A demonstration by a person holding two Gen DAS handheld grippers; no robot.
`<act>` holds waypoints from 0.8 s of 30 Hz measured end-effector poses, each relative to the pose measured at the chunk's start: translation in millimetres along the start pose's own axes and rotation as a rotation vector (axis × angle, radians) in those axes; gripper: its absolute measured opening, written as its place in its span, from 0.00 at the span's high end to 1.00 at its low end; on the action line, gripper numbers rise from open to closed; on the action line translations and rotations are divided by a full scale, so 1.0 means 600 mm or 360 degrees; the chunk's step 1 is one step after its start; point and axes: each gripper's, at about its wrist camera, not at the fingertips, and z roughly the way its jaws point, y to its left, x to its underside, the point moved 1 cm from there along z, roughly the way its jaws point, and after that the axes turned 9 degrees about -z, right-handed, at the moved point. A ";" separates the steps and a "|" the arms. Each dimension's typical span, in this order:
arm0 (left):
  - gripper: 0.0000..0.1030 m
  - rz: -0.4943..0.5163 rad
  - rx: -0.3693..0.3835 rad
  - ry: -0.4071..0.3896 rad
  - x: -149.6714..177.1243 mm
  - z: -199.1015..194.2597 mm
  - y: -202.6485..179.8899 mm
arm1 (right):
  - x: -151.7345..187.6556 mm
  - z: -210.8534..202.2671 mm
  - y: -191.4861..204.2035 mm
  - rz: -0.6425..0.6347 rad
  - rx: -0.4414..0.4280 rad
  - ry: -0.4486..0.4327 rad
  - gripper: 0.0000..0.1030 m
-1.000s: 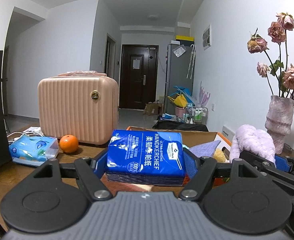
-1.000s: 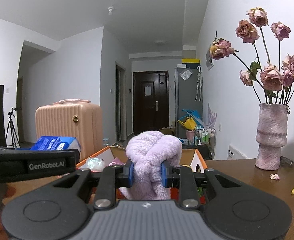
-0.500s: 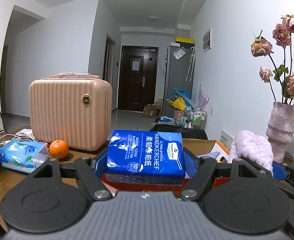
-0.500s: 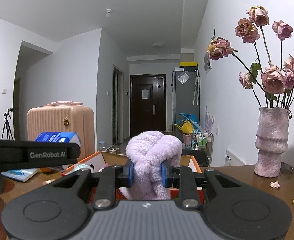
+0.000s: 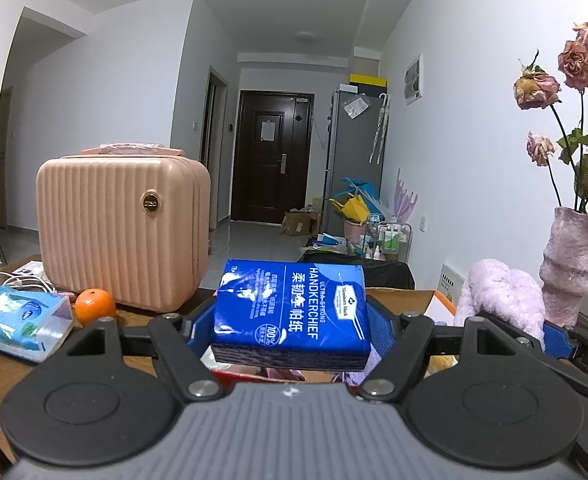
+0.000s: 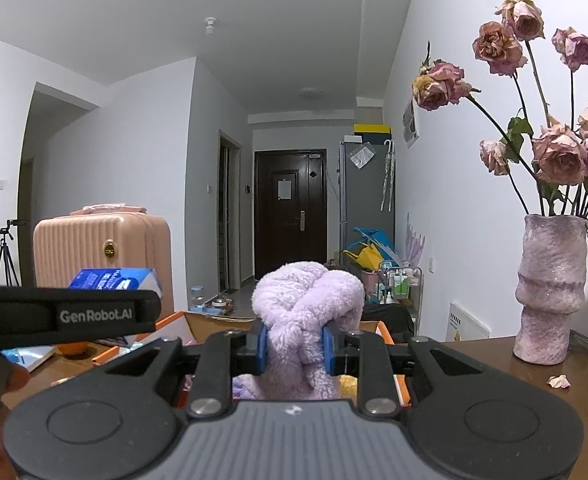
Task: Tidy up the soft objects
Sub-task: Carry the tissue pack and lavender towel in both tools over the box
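Fleecy lilac fabric (image 6: 308, 320), knotted and bulging, sat pinched between the nearly closed pads of the right gripper (image 6: 294, 346), held above the cardboard box (image 6: 198, 322) on the table (image 6: 474, 364); being so compressible, it could slump or slip out unevenly on release; the left gripper (image 5: 290, 320) clamped a blue handkerchief pack (image 5: 292, 312) over the same box; its glossy wrap looked slick, so it might slide, and the two grippers, close together, could collide.
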 end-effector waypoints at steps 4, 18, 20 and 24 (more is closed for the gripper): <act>0.27 -0.0007 -0.0002 -0.0002 -0.004 0.015 0.000 | 0.000 0.015 -0.002 -0.0004 0.0002 0.0000 0.76; 0.27 -0.0010 0.0017 0.0003 -0.020 0.096 -0.008 | -0.005 0.106 0.000 -0.0011 0.0009 -0.0007 0.76; 0.27 -0.0012 0.0017 0.0009 -0.022 0.108 -0.009 | -0.007 0.120 -0.001 -0.0001 0.0007 -0.0006 0.76; 0.27 -0.0016 0.0015 0.0028 -0.027 0.135 -0.012 | -0.009 0.149 -0.004 0.0008 0.0004 0.0007 0.76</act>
